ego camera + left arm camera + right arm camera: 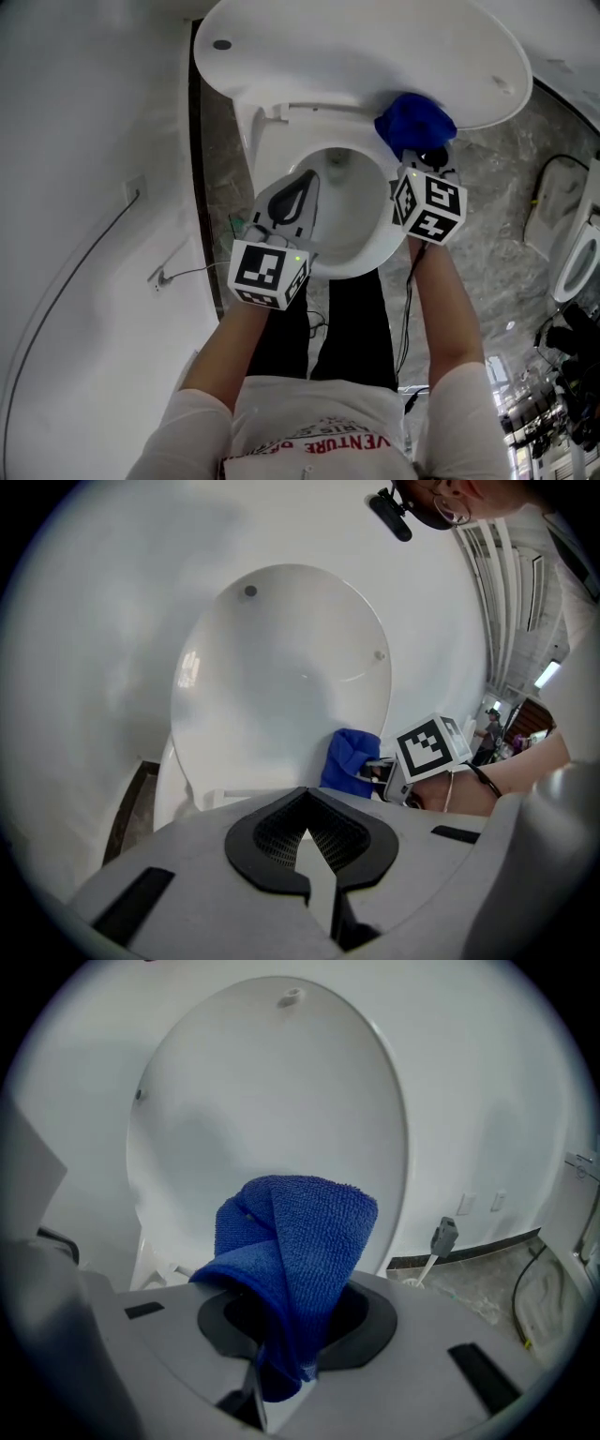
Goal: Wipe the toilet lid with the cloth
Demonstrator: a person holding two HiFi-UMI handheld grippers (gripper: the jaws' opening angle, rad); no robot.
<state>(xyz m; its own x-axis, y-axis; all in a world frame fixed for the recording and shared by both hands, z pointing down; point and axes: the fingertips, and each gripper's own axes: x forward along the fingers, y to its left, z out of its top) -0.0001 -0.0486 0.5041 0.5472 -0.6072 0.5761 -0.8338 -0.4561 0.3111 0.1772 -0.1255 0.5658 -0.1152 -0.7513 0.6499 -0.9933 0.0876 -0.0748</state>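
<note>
The white toilet lid point(375, 56) stands raised behind the open bowl point(361, 248). A folded blue cloth point(415, 122) rests against the lid's lower right part, and my right gripper point(427, 155) is shut on it. In the right gripper view the cloth point(295, 1241) bulges up out of the jaws in front of the lid point(272, 1101). My left gripper point(291, 202) hangs over the bowl's left side, shut with nothing in it. From the left gripper view, its jaws point(307, 841) point at the lid point(281, 667), with the cloth point(349, 759) and right gripper point(384, 772) to the right.
A white wall with a thin cable point(103, 244) runs along the left. Grey marble floor point(497, 234) lies to the right, with another white fixture point(574, 267) at the far right edge. A small brush-like item point(439, 1241) stands by the wall base.
</note>
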